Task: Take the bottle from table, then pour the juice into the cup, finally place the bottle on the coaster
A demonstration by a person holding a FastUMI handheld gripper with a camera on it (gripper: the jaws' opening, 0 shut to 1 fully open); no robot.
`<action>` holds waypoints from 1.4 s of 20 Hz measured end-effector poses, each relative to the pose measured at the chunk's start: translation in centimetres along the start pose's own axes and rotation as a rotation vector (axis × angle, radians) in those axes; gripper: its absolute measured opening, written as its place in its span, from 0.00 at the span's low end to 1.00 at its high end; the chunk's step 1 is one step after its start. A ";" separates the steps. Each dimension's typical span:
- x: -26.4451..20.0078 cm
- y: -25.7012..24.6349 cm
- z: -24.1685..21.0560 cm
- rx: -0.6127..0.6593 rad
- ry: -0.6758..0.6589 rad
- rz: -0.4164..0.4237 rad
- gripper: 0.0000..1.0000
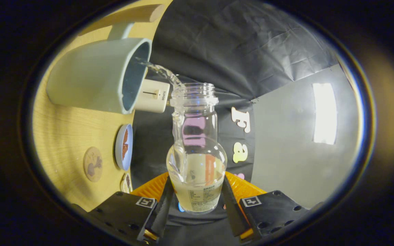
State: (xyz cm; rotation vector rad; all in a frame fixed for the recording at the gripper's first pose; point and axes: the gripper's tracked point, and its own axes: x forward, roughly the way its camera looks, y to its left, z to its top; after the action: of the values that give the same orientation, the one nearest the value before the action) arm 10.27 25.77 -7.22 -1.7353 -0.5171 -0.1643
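Gripper: clenched on the bottle, both fingers pressing its sides.
Bottle: tipped, juice streaming into the cup.
Surface: wooden table with a coaster and a dish.
Room: black cloth wall, grey wall at right.

A pale wooden worktop with fine grain fills one side of the tilted view, its edge meeting the booth's wall. That wall is a creased black cloth, hanging in folds that catch a faint sheen. Beyond the cloth's edge lies a plain grey surface, smooth and evenly lit. A bright white rectangle of light glows on it, either a lamp panel or a window; which one cannot be told. A small cream-coloured box sits at the worktop's edge against the cloth.
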 end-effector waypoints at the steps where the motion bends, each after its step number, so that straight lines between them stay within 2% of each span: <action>1: -0.2 -0.2 0.2 -0.006 -0.001 -0.005 0.76; 20: 0.9 -3.7 0.5 -0.145 -0.066 -0.130 0.76; 28: 1.2 -3.9 0.6 -0.193 -0.084 -0.117 0.76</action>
State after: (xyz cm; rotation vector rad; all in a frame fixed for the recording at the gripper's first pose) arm 9.54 27.25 -3.41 -1.9068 -0.6840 -0.2315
